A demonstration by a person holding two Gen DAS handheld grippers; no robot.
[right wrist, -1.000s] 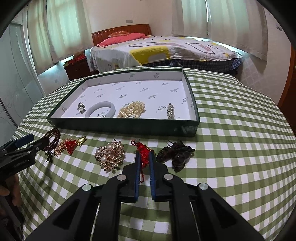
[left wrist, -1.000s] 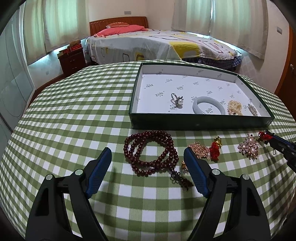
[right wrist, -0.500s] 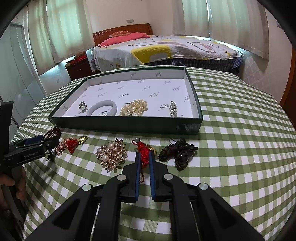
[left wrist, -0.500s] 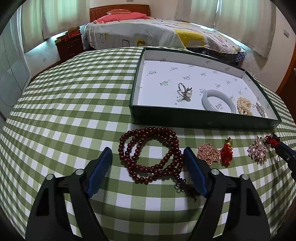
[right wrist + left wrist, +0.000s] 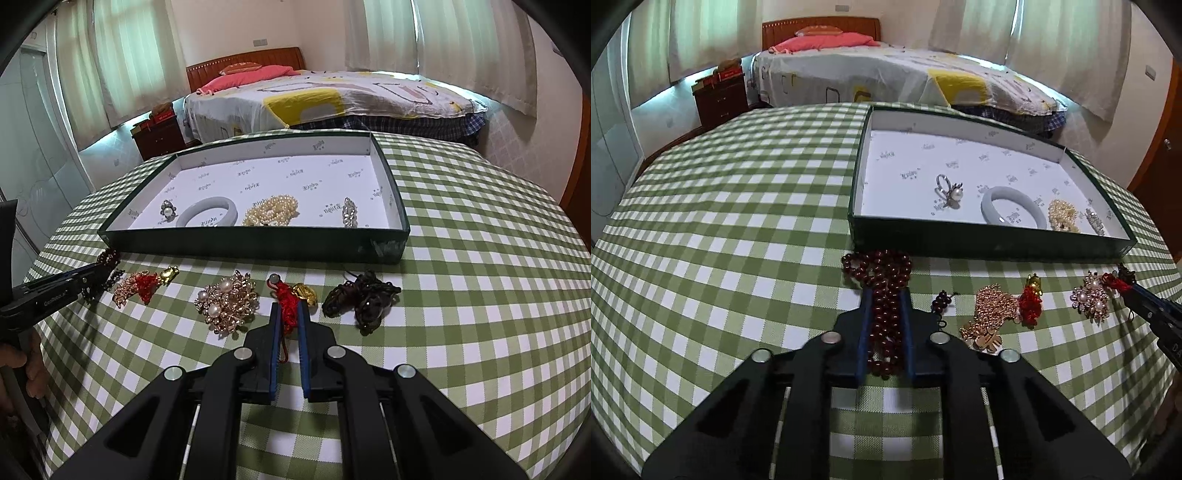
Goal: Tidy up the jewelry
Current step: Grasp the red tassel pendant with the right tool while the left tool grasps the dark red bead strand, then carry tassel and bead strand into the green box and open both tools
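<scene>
The beads [image 5: 884, 295] are pinched between the fingers of the left hand-held gripper [image 5: 885, 295], bunched on the surface [image 5: 738, 221] just short of the box [image 5: 960, 242] ahead. The right hand-held gripper [image 5: 287, 314] is closed on the red cord [image 5: 286, 301] of a charm, with a brooch [image 5: 229, 301] just to its left. Loose loops could be dragged across the cloth or snagged on the box wall if lifted too low, and strands outside the grip may slip free.

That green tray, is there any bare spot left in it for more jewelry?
Yes. The tray's whole back half is bare, behind the ring, bangle, pearls and brooch, which crowd the near wall.
</scene>
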